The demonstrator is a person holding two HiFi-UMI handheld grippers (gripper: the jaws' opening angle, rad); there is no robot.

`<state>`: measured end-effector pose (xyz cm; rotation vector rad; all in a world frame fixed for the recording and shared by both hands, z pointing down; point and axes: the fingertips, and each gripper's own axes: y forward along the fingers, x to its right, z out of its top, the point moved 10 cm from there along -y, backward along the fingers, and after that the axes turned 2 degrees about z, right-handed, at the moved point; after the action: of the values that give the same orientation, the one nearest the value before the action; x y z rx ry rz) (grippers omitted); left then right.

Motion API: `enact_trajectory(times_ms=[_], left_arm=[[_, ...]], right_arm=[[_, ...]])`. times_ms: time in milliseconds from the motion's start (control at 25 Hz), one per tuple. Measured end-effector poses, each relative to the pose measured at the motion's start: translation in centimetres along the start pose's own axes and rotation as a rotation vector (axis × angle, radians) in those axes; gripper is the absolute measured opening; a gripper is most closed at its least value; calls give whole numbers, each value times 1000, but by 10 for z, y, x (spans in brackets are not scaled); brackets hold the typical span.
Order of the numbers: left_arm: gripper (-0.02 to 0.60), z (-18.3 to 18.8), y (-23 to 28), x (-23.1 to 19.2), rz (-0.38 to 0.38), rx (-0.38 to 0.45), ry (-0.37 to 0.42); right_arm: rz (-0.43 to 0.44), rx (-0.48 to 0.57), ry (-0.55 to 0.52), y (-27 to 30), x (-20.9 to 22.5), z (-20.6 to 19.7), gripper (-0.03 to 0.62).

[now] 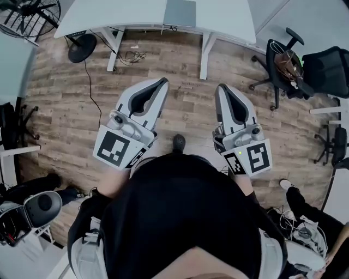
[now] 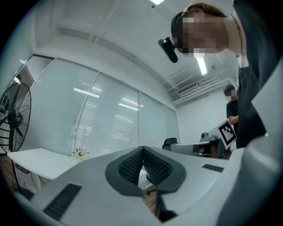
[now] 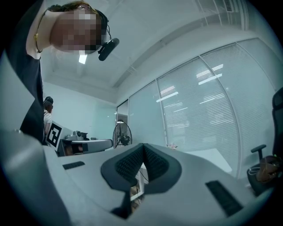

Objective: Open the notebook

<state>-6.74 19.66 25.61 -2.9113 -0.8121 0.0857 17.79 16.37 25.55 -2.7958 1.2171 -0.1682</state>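
Note:
A flat grey notebook point(image 1: 180, 12) lies on a white desk point(image 1: 109, 13) at the top of the head view, well ahead of both grippers. My left gripper point(image 1: 163, 82) and right gripper point(image 1: 222, 87) are held side by side over the wooden floor, pointing toward the desk. In the left gripper view the left gripper point(image 2: 143, 149) has its ribbed pads together at the tip with nothing between them. The right gripper point(image 3: 142, 145) in its own view looks the same, shut and empty. The notebook does not show in either gripper view.
A standing fan point(image 1: 30, 15) is at the far left by the desk, with cables point(image 1: 131, 56) on the floor under the desk. Office chairs point(image 1: 283, 60) stand at the right. Another person's shoe point(image 1: 286, 185) shows at the lower right. A white desk leg point(image 1: 206, 54) is ahead.

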Motion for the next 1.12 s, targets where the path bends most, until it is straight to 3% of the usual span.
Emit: enact_trajectory(times_ms=[320, 1120], left_arm=[[11, -3, 30, 7, 35, -2, 12], [11, -5, 31, 4, 16, -46, 40]], right_arm=[[32, 6, 17, 6, 36, -3, 3], [-2, 18, 23, 1, 44, 0, 3]])
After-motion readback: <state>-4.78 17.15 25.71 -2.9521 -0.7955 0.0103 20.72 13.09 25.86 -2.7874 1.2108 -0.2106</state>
